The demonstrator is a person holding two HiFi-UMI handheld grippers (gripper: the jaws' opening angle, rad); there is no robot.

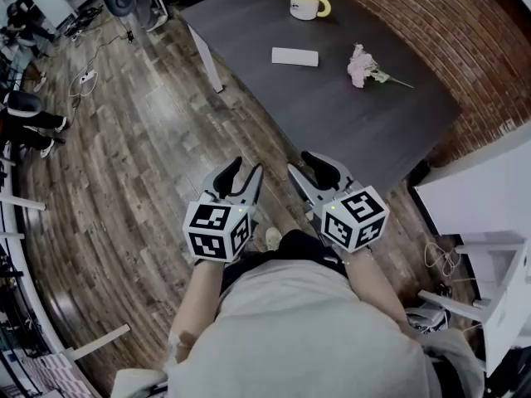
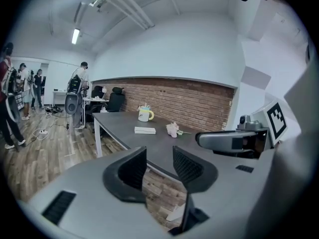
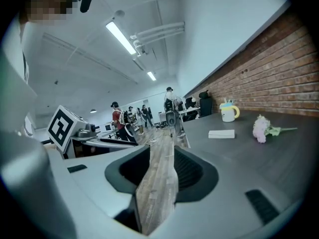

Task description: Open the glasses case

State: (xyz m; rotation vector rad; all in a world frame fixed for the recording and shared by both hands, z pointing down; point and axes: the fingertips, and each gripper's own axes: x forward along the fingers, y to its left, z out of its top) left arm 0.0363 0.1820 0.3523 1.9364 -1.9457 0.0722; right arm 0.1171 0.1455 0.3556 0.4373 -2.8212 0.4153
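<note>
The glasses case (image 1: 294, 56) is a flat white oblong lying shut on the dark table (image 1: 348, 131), well ahead of both grippers. It also shows far off as the white case (image 2: 144, 130) in the left gripper view and the white case (image 3: 221, 134) in the right gripper view. My left gripper (image 1: 241, 177) and right gripper (image 1: 315, 172) are held side by side close to my body, over the wooden floor short of the table's near corner. The left gripper (image 2: 159, 158) and the right gripper (image 3: 162, 161) both stand open with nothing between their jaws.
A mug (image 1: 307, 2) with a yellow handle stands at the table's far side and a pink flower (image 1: 362, 66) lies right of the case. A brick wall runs behind the table. White furniture (image 1: 481, 197) stands at the right. Several people (image 2: 15, 103) and cables are at the far left.
</note>
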